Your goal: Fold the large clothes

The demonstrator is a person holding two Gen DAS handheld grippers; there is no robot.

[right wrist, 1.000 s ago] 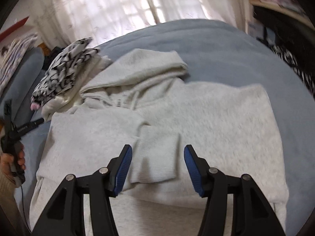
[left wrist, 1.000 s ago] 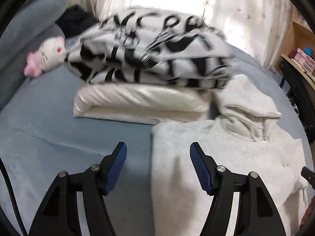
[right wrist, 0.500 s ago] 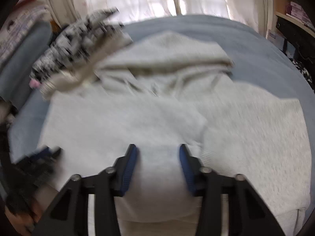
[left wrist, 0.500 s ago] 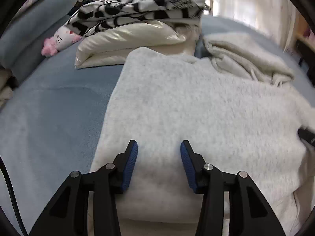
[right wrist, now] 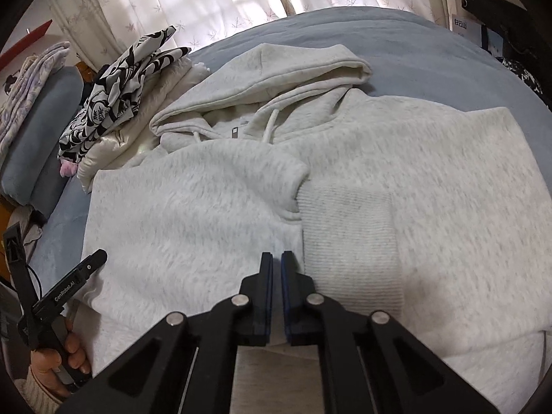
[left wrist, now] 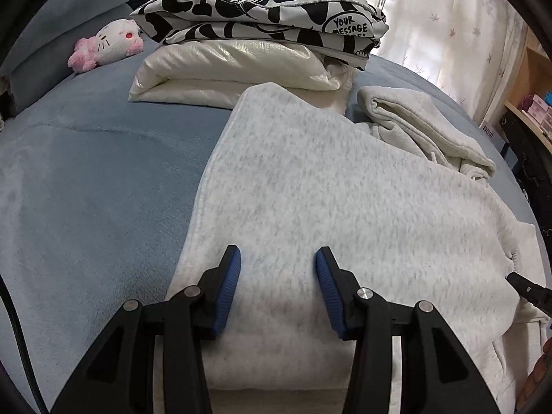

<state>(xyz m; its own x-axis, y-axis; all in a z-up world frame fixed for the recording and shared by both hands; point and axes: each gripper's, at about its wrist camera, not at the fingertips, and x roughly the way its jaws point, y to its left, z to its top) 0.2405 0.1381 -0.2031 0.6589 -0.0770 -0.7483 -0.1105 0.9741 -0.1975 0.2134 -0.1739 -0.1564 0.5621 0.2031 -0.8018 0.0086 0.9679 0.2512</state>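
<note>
A light grey hoodie (right wrist: 448, 207) lies flat on the blue bed (left wrist: 86, 172), hood (right wrist: 276, 69) toward the window. One sleeve is folded across the chest, its ribbed cuff (right wrist: 348, 234) at the middle. My right gripper (right wrist: 276, 262) is shut on a thin pinch of sleeve cloth just left of that cuff. My left gripper (left wrist: 277, 269) rests on the hoodie's folded left side (left wrist: 345, 189). Its blue pads stand apart with flat cloth between them. A hand holds the left gripper (right wrist: 69, 286) at the hoodie's near left corner.
A black-and-white patterned garment (left wrist: 262, 10) sits folded on a cream padded one (left wrist: 234, 69) at the head of the bed. A pink and white plush toy (left wrist: 107, 45) lies left of the stack. A wooden shelf (left wrist: 531, 103) stands at the right, and curtains hang behind.
My left gripper came down and forward from the bare blanket onto the hoodie, and its jaws narrowed. My right gripper sank and its jaws went from wide to shut at the sleeve.
</note>
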